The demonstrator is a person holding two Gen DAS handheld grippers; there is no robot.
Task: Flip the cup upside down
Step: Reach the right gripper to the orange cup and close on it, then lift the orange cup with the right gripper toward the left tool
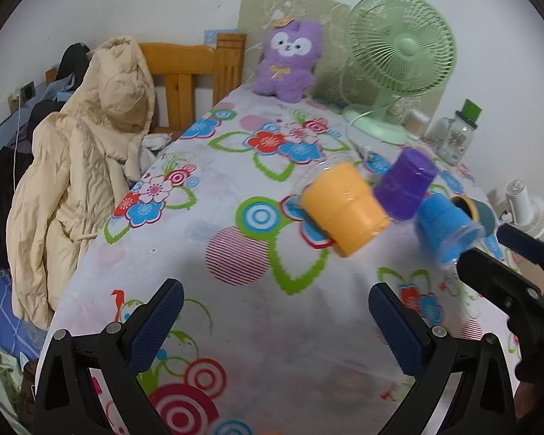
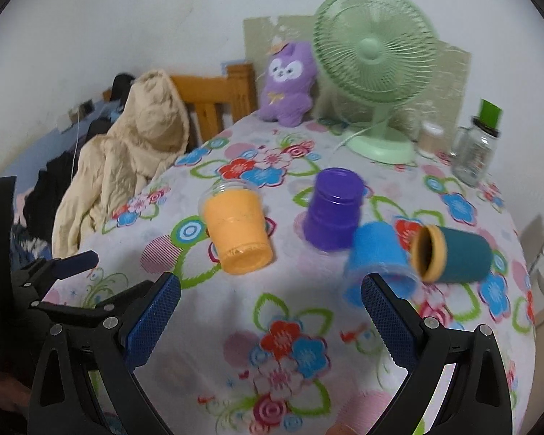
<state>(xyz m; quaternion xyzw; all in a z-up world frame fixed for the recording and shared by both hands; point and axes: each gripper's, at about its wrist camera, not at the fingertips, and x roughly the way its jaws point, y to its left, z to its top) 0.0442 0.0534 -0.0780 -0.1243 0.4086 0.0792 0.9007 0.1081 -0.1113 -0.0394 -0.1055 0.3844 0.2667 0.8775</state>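
Note:
Several cups sit on the flowered tablecloth (image 2: 235,326). An orange cup (image 2: 237,230) stands upright with a clear rim on top; it also shows in the left wrist view (image 1: 344,206). A purple cup (image 2: 335,208) and a blue cup (image 2: 377,259) stand upside down; both also show in the left wrist view, purple (image 1: 404,188) and blue (image 1: 444,228). A teal cup with a tan rim (image 2: 453,253) lies on its side, mouth to the left. My right gripper (image 2: 272,322) is open and empty, short of the cups. My left gripper (image 1: 275,330) is open and empty, in front of the orange cup.
A green desk fan (image 2: 375,54), a purple plush toy (image 2: 290,83) and a glass jar with a green lid (image 2: 477,152) stand at the table's far side. A cream coat (image 1: 79,166) hangs over a wooden chair at the left edge.

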